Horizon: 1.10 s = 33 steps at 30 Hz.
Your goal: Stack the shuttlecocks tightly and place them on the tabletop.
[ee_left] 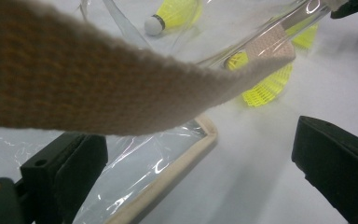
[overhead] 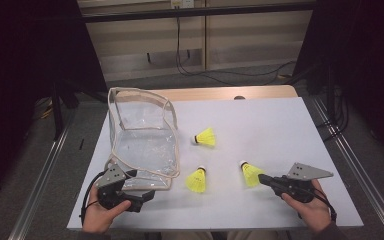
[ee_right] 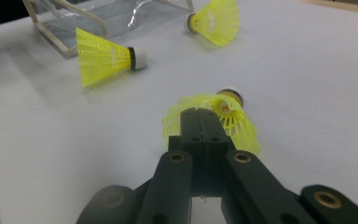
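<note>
Three yellow shuttlecocks lie on the white table top (overhead: 270, 120). My right gripper (overhead: 261, 179) (ee_right: 200, 116) is shut on the skirt rim of the nearest right shuttlecock (overhead: 250, 174) (ee_right: 237, 123), whose cork points away from me. A second shuttlecock (overhead: 197, 180) (ee_right: 105, 56) lies beside the bag and a third shuttlecock (overhead: 206, 137) (ee_right: 214, 18) farther back. A clear plastic bag with beige trim (overhead: 142, 135) stands open at the left. My left gripper (overhead: 147, 196) (ee_left: 200, 158) is open at the bag's near corner, with a beige strap (ee_left: 98, 88) draped across its view just above the jaws.
The table's near edge runs just behind both hands. Metal rails (overhead: 40, 185) flank the table left and right. Cables (overhead: 220, 72) lie on the floor beyond the wooden far edge (overhead: 230, 92).
</note>
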Tool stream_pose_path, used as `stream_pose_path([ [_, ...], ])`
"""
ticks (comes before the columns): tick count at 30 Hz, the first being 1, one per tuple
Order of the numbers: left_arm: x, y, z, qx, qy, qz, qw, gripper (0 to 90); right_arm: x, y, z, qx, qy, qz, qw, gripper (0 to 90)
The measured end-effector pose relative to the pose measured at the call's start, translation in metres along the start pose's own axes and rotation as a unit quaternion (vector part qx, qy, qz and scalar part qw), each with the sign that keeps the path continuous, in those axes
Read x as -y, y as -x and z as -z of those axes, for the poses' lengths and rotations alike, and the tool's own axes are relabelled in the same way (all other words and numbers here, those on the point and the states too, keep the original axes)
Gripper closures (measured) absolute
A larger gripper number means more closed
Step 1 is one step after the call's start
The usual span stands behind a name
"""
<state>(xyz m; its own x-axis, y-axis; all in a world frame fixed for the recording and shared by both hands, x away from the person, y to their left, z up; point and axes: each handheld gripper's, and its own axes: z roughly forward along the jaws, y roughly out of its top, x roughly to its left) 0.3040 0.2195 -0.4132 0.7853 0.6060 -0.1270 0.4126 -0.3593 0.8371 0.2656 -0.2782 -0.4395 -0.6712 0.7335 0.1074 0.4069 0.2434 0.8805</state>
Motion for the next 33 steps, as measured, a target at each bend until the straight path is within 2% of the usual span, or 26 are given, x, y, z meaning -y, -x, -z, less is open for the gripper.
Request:
stream_pose_path([
  [12,0.0,0.0,0.0,0.003,0.002,0.002,1.0,3.4,-0.003,0.009,-0.016,0.027,-0.018,-0.011,0.9994,90.0],
  [22,0.001,-0.001,0.0,0.004,0.003,0.001,1.0,3.4,-0.01,0.02,-0.017,0.052,0.003,-0.016,0.9985,90.0],
  [33,0.001,-0.001,0.0,0.003,0.003,0.0,1.0,3.4,-0.005,0.022,-0.014,0.049,-0.003,-0.026,0.9985,90.0],
])
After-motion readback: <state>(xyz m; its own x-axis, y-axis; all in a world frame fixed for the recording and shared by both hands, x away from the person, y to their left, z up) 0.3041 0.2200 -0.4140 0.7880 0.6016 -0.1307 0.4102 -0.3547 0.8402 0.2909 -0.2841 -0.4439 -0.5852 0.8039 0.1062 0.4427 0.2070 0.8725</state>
